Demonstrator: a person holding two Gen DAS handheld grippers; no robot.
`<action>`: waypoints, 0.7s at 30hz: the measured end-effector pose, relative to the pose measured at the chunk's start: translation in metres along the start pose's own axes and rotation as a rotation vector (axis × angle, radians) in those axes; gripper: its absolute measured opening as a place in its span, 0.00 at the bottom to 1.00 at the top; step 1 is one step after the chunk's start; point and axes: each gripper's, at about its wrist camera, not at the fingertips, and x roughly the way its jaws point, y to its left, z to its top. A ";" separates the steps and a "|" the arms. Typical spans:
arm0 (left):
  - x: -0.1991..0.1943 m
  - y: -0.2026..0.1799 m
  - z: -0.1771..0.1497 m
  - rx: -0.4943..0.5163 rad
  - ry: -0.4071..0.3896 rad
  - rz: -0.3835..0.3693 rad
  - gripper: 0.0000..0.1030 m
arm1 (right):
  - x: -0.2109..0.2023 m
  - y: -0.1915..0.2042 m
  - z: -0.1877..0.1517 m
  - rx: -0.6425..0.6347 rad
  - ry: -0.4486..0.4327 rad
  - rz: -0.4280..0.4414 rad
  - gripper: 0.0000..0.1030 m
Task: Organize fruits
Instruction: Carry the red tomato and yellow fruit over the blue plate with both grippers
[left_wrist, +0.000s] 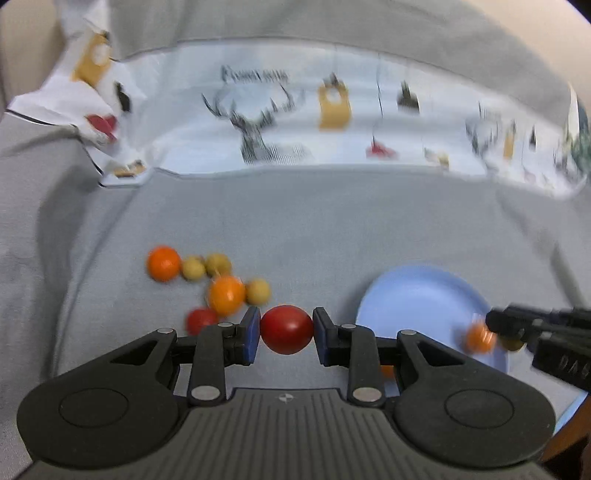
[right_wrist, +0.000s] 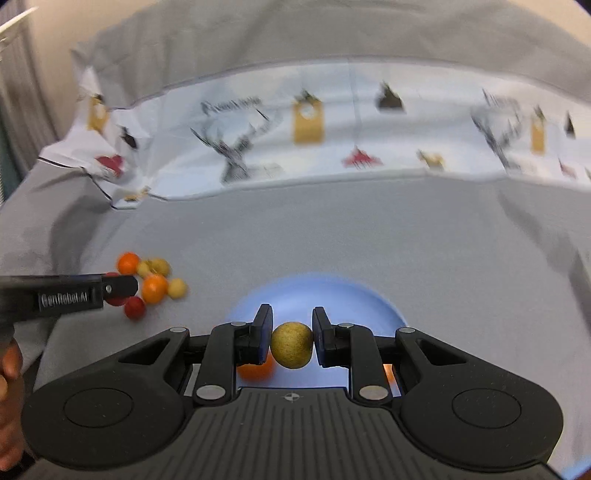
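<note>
My left gripper (left_wrist: 286, 334) is shut on a red round fruit (left_wrist: 286, 329) above the grey cloth, just left of the light blue plate (left_wrist: 417, 299). My right gripper (right_wrist: 291, 344) is shut on a yellow-brown round fruit (right_wrist: 291, 345) above the blue plate (right_wrist: 317, 291). An orange fruit (right_wrist: 255, 369) lies on the plate under the right gripper's left finger; in the left wrist view an orange fruit (left_wrist: 479, 336) shows on the plate. A pile of orange, yellow and red fruits (left_wrist: 210, 284) lies on the cloth to the left, also in the right wrist view (right_wrist: 151, 284).
A grey cloth (left_wrist: 314, 229) covers the surface. A white printed cloth with deer and tag pictures (left_wrist: 295, 122) lies along the back. The right gripper body (left_wrist: 543, 332) reaches over the plate's right side. A hand (right_wrist: 7, 398) shows at the left edge.
</note>
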 end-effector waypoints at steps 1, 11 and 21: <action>0.003 -0.002 0.001 0.003 0.001 -0.017 0.33 | 0.003 -0.004 -0.001 0.004 0.005 -0.013 0.24; 0.026 -0.002 0.004 -0.061 0.034 -0.081 0.33 | 0.018 -0.008 0.003 -0.009 -0.010 -0.037 0.24; 0.029 -0.015 0.009 -0.062 0.010 -0.143 0.33 | 0.025 -0.019 0.004 -0.005 0.008 -0.074 0.24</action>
